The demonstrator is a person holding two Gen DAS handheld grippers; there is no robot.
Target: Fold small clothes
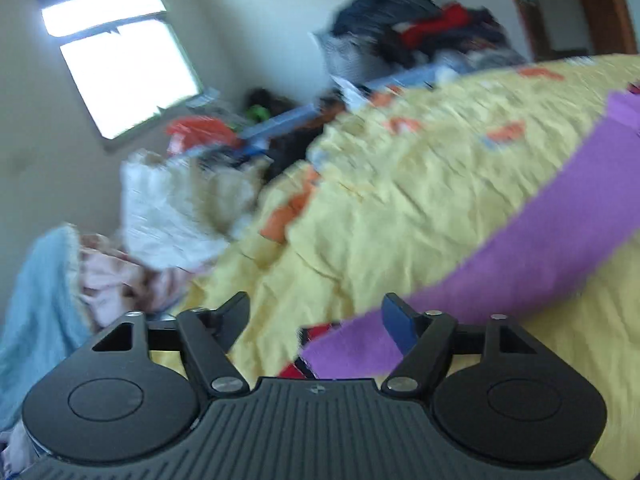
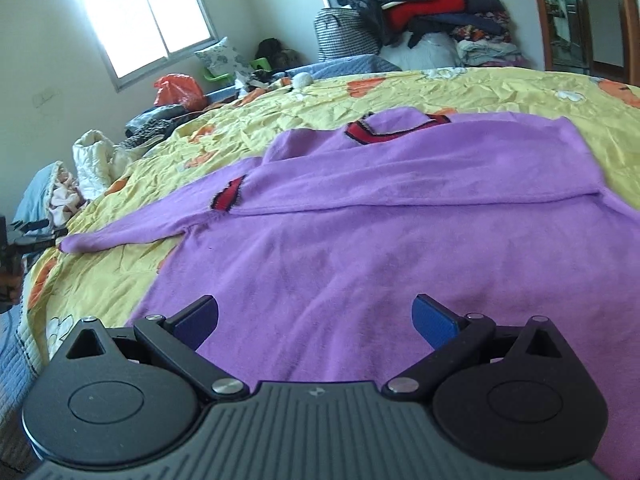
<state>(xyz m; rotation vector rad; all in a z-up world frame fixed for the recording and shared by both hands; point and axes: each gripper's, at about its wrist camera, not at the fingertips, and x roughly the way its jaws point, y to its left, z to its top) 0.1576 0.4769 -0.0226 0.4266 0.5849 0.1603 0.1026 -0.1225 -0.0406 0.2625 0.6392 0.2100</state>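
Observation:
A purple sweater (image 2: 360, 240) with red and black trim lies flat on the yellow bedspread (image 2: 440, 88). One sleeve is folded across its chest, its red cuff (image 2: 228, 196) pointing left. The other sleeve (image 2: 120, 236) stretches out towards the bed's left edge. My right gripper (image 2: 318, 318) is open just above the sweater's near hem, with nothing between its fingers. In the blurred left wrist view that outstretched sleeve (image 1: 520, 248) runs diagonally down to my left gripper (image 1: 316, 312). This gripper is open, the sleeve's end lying loose by its right finger (image 1: 394, 316).
A white padded garment (image 1: 168, 216), a pink one and a blue towel (image 1: 36, 300) are heaped off the bed's left side. Piled clothes and bags (image 2: 420, 12) line the far wall under a window (image 2: 160, 12). A wooden door frame (image 2: 624, 20) stands at right.

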